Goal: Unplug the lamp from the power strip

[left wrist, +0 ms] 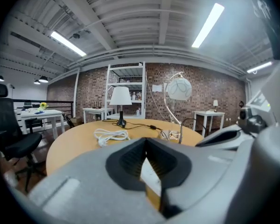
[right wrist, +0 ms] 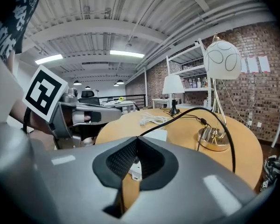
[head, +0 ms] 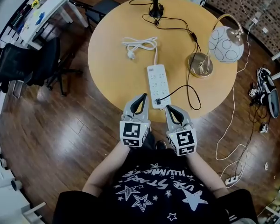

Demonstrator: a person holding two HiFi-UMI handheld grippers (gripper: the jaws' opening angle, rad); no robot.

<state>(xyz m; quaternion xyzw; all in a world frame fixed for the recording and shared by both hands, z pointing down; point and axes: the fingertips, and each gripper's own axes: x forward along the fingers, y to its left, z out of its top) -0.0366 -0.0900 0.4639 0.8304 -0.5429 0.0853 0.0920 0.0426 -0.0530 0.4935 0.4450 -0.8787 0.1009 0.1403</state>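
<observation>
Both grippers hover side by side over the near edge of the round wooden counter, pointing at the white power strip.

The left gripper has its jaws closed tip to tip. Nothing is caught between them. In its own view only a sliver of the strip shows through the gap below the touching tips. It sits just left of the strip's near end, apart from it.

The right gripper is likewise closed, its jaws pressed together and empty. It sits just to the right of the strip's near end, close to the black plug but not touching it.

That plug sits in a socket at the near end of the strip. Its black cord loops out toward the counter's edge. From there it runs back past the brass foot of a globe-shaded lamp to the black-footed lamp with a white shade at the far side.

A coiled white cable lies beyond the strip's far end.
</observation>
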